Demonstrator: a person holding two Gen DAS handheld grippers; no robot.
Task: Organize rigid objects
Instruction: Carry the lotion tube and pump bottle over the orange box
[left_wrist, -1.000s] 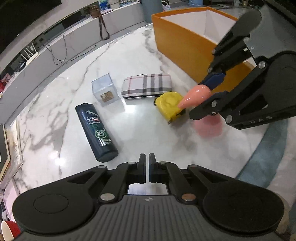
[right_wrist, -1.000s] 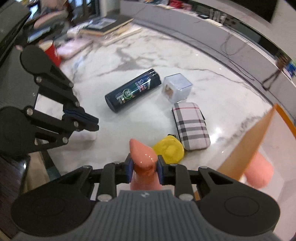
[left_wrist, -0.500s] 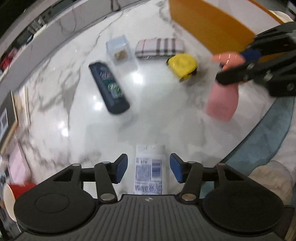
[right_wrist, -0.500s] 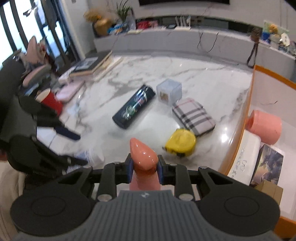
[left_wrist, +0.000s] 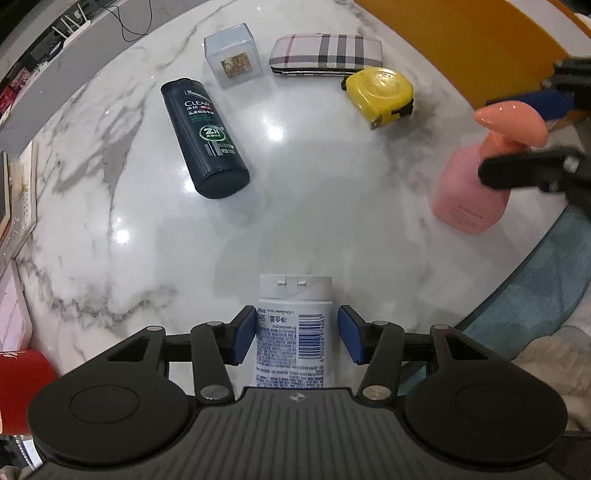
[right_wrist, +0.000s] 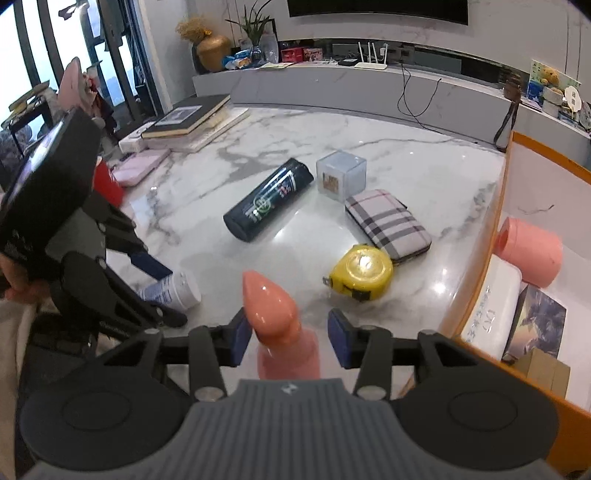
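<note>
White tube (left_wrist: 293, 332) lies lengthwise between spread left gripper (left_wrist: 295, 334) pads; right gripper (right_wrist: 290, 338) opening, straddling pink pump bottle (right_wrist: 275, 317).

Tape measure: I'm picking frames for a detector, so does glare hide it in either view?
Right wrist view: a bright highlight washes out the top of the tape measure, outline still sharp. Left wrist view: the tape measure has only faint sheen; the glare spots sit on the table beside it.

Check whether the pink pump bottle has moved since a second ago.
Yes. The pink pump bottle was lifted beside the orange box; now it stands on the marble table, farther from the yellow tape measure.
</note>
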